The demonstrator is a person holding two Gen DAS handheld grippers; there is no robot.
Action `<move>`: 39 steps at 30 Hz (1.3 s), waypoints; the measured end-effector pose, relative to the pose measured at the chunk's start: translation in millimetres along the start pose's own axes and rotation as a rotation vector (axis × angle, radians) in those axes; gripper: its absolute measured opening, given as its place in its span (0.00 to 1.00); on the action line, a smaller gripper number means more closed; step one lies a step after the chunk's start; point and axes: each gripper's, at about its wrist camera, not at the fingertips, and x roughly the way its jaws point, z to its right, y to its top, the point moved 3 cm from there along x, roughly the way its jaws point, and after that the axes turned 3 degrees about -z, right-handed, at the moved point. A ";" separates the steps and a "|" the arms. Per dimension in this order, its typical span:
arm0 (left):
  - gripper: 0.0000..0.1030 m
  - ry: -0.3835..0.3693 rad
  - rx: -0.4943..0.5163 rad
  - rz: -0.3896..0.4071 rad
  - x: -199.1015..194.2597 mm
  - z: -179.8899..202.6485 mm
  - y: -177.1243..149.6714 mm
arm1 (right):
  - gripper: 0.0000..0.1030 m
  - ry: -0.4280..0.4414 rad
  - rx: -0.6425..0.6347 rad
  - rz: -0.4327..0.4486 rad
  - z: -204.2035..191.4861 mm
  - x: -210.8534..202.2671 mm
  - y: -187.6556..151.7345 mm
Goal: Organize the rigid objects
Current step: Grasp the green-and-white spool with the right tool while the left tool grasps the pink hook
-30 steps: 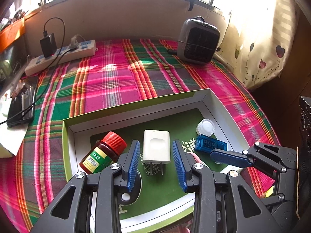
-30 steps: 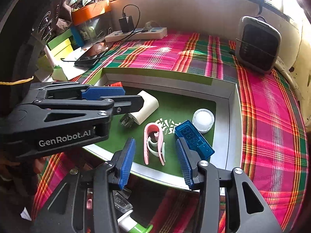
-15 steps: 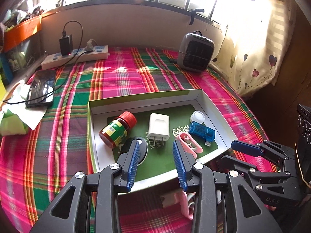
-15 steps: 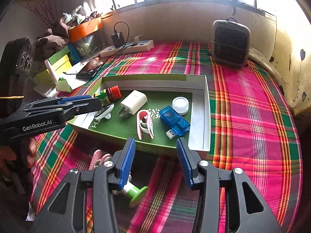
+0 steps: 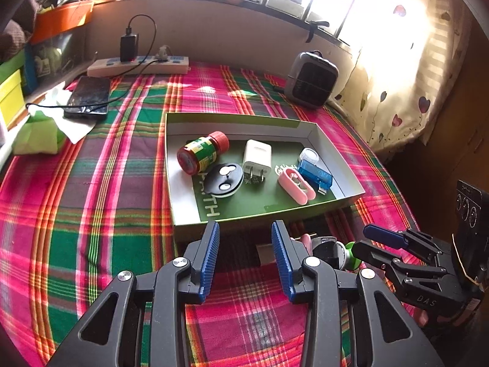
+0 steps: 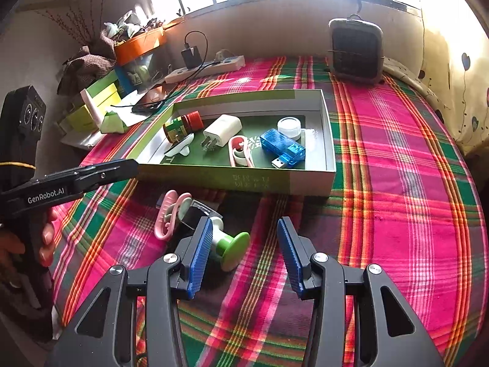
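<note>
- Your left gripper point(image 5: 245, 257) and right gripper point(image 6: 243, 255): jaws spread apart on both, nothing between them, both hovering over the plaid cloth near the tray's near wall.
- The tray point(image 6: 331, 153) already holds the red-capped bottle point(image 6: 180, 124), white charger point(image 6: 222, 128), pink clip point(image 6: 239, 150), blue USB stick point(image 6: 282, 147), white cap point(image 6: 288, 126) and the round black-and-white piece point(image 5: 224, 179).
- Still outside: a cluster on the cloth just near the tray – a second pink clip point(image 6: 167, 214), a dark blocky item point(image 6: 195, 215) and a green-and-white spool-like thing point(image 6: 230, 246), touching or overlapping.
- Risk: the cluster is tight, so closing on one piece probably drags or flips its neighbour. Pick an outer one first; the spool looks easiest.
- Risk: the spool looks round, so it may roll or squirt out if you pinch the flange, not the stem.
- Risk: both grippers sit close over the same patch, so reaching together could make them collide. Move one at a time.
- Risk: the tray's near wall is tall and the tray looks light, so a low carry could knock it and shove it across the cloth.
- Risk: the tray's right half is crowded, so a drop there may land on the USB stick. The near left floor looks freer.
</note>
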 end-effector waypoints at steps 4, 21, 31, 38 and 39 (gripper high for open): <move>0.34 -0.001 -0.014 -0.012 -0.7 -5.4 -11.1 | 0.45 0.021 -0.002 -0.011 -8.9 4.2 -5.1; 0.34 -0.032 -0.033 -0.042 2.5 -11.3 -26.3 | 0.46 -0.054 0.053 -0.034 -5.3 16.0 -7.9; 0.34 -0.052 -0.017 -0.070 9.2 -2.3 -29.5 | 0.46 -0.148 -0.006 -0.040 -6.2 24.8 -6.6; 0.34 -0.062 -0.003 -0.090 16.3 8.7 -31.3 | 0.33 -0.163 0.012 -0.025 3.1 22.4 -6.3; 0.35 -0.063 -0.002 -0.091 17.0 10.2 -31.2 | 0.32 -0.161 0.018 -0.023 5.2 21.8 -6.4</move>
